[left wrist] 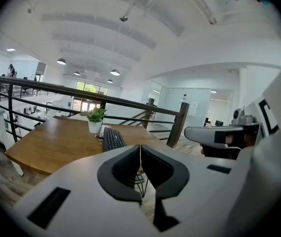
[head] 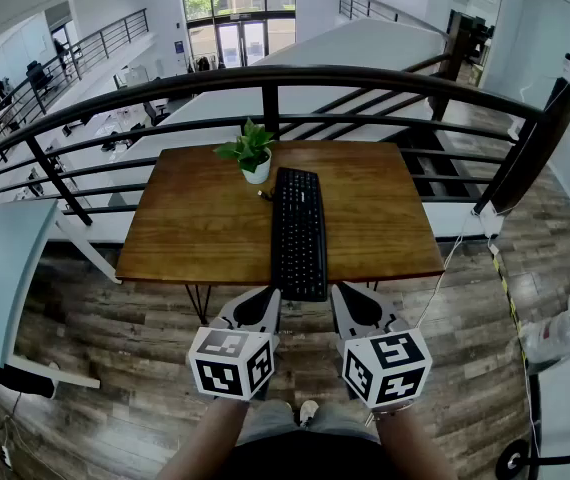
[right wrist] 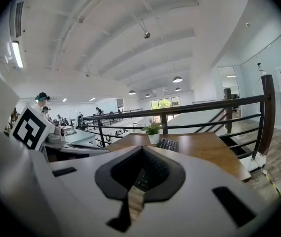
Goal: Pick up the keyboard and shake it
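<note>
The left gripper (head: 265,303) and right gripper (head: 345,303) hang side by side over the plank floor (head: 115,348), at the table's (head: 185,218) front edge, each with its jaws pressed together on nothing. The black keyboard (head: 299,233) lies lengthwise down the table's middle, its near end jutting past that edge between the two grippers, with bare wood on both sides. A potted plant (head: 251,158) stands just beside its far left corner, and the railing (head: 365,78) runs beyond the table's far edge.
</note>
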`<act>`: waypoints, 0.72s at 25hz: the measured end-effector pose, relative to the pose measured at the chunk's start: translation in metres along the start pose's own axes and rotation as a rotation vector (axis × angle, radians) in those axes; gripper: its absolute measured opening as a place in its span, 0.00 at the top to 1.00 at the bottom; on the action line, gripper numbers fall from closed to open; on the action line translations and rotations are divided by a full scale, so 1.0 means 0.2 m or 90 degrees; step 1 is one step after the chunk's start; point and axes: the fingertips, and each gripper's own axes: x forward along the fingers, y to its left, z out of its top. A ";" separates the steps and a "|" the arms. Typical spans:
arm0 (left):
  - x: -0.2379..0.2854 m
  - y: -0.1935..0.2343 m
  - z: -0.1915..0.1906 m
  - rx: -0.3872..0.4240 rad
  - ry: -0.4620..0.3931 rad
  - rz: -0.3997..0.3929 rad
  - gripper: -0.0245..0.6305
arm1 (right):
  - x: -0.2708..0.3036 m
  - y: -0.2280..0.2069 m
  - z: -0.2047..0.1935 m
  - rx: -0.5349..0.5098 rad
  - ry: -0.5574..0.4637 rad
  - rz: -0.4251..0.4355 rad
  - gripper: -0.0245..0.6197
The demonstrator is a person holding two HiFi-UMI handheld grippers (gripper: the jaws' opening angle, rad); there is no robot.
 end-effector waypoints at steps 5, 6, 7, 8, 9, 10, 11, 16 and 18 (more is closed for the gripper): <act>0.01 -0.01 -0.02 0.000 0.007 0.000 0.93 | 0.00 -0.02 -0.01 -0.001 0.002 -0.002 0.92; 0.02 -0.01 -0.03 -0.001 0.008 -0.001 0.93 | 0.00 -0.02 -0.01 0.001 0.003 -0.001 0.92; 0.02 -0.02 -0.03 0.000 0.009 -0.001 0.93 | 0.00 -0.02 -0.02 0.001 0.005 0.000 0.92; 0.02 -0.02 -0.03 0.000 0.008 0.000 0.93 | 0.00 -0.02 -0.02 0.002 0.005 0.002 0.92; 0.02 -0.02 -0.03 0.000 0.007 0.001 0.93 | 0.00 -0.02 -0.02 0.004 0.005 0.004 0.92; 0.02 -0.03 -0.02 0.000 0.004 0.001 0.93 | -0.01 -0.02 -0.02 0.007 0.004 0.005 0.92; 0.02 -0.03 -0.02 0.002 -0.001 0.000 0.93 | -0.01 -0.03 -0.02 0.011 0.002 0.006 0.92; 0.01 -0.06 0.02 0.009 -0.029 -0.031 0.93 | -0.03 -0.08 -0.03 0.014 -0.005 0.002 0.92; 0.01 -0.07 0.01 0.007 -0.031 -0.033 0.93 | -0.04 -0.11 -0.04 0.019 -0.002 0.001 0.92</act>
